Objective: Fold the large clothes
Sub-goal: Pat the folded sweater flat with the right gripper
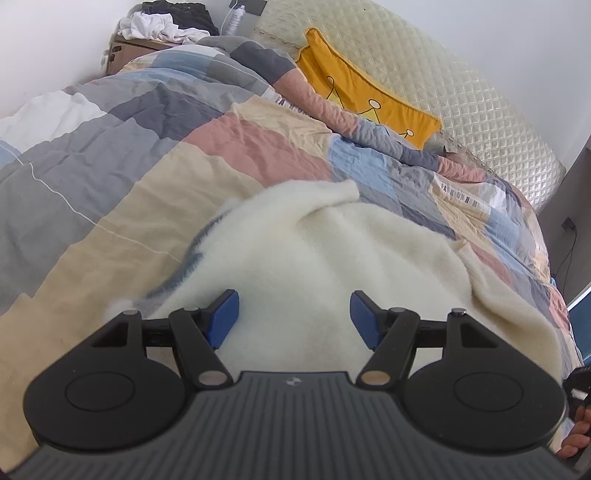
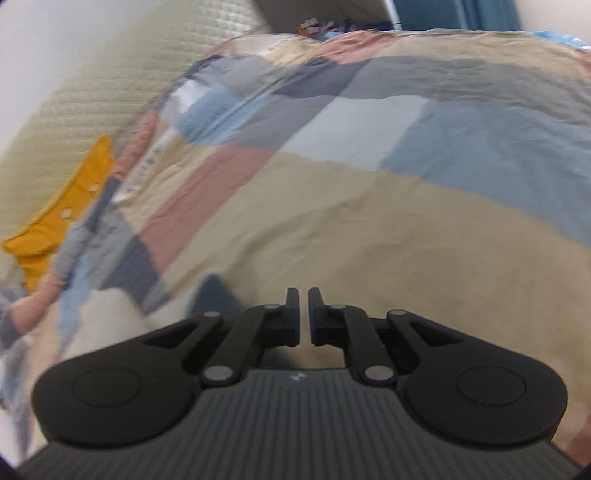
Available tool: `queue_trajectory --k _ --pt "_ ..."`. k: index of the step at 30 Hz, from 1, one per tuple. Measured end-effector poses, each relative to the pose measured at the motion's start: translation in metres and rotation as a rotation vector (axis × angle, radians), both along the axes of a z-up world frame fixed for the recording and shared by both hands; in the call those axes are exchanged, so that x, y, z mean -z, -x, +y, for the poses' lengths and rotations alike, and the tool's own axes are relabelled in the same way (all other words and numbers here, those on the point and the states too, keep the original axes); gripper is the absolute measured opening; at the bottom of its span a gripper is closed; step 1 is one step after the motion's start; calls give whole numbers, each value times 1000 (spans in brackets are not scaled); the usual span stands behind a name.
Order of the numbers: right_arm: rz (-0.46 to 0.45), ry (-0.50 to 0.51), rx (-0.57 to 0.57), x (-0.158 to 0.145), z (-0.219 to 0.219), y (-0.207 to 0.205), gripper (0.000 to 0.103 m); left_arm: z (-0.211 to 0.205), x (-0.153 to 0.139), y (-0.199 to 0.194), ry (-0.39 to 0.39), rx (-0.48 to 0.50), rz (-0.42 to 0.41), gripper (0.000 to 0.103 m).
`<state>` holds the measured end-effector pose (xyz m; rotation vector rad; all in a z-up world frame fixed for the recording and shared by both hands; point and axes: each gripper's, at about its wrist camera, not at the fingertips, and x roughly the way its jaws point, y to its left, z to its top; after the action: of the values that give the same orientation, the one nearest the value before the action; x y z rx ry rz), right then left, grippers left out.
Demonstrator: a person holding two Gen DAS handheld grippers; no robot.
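Observation:
A fluffy white garment point(image 1: 317, 266) with a grey-blue stripe along its left edge lies bunched on the patchwork quilt point(image 1: 147, 155). My left gripper point(image 1: 294, 315) hovers just over the garment's near part, its blue-padded jaws standing wide apart with only the fleece surface below them. In the right wrist view, which is blurred, my right gripper point(image 2: 303, 314) is shut with nothing between its fingers, above bare beige quilt point(image 2: 369, 221). A corner of the white garment point(image 2: 103, 317) shows at that view's lower left, apart from the right gripper.
A yellow cushion point(image 1: 362, 96) leans against the quilted cream headboard point(image 1: 461, 92). Clothes are piled on a cardboard box point(image 1: 125, 48) at the far left corner. A person's fingers point(image 1: 576, 432) show at the right edge. A blue curtain point(image 2: 461, 14) hangs beyond the bed.

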<state>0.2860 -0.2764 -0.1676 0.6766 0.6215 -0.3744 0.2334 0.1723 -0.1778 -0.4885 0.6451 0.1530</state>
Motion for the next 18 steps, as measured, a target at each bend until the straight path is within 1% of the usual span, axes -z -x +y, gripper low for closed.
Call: queue_trajectory --k 2,5,8,9,10,11,12,13,15,17,18 --pt "-34 22 -73 -12 12 -3 9 0 0 0 3 -1 0 72" --pt "-85 37 -215 -32 26 -13 9 1 0 0 3 -1 4 72" --pt "-95 37 -404 -49 31 -31 10 1 -3 -1 -10 7 11 72" --pt "-90 71 -459 -54 33 -37 16 1 -3 -1 -7 3 13 72" --pt "-88 125 -515 -57 37 -41 26 1 -3 -2 -4 1 15 72" --pt "-93 183 -567 -58 42 -44 34 1 -4 -4 -5 -4 14 72" --pt "-102 233 -612 -57 47 -45 48 1 -5 -6 -8 -10 13 72" --pt "-108 265 -639 -54 52 -47 52 1 -6 -8 -10 -18 12 72" --pt "-107 292 -646 -50 61 -51 52 2 -6 -14 -13 -30 9 72" --pt "-116 315 -663 -51 72 -59 52 1 -6 -22 -41 -32 7 72" --pt "-124 336 -684 -53 79 -62 56 0 -6 -25 -65 -30 9 72"
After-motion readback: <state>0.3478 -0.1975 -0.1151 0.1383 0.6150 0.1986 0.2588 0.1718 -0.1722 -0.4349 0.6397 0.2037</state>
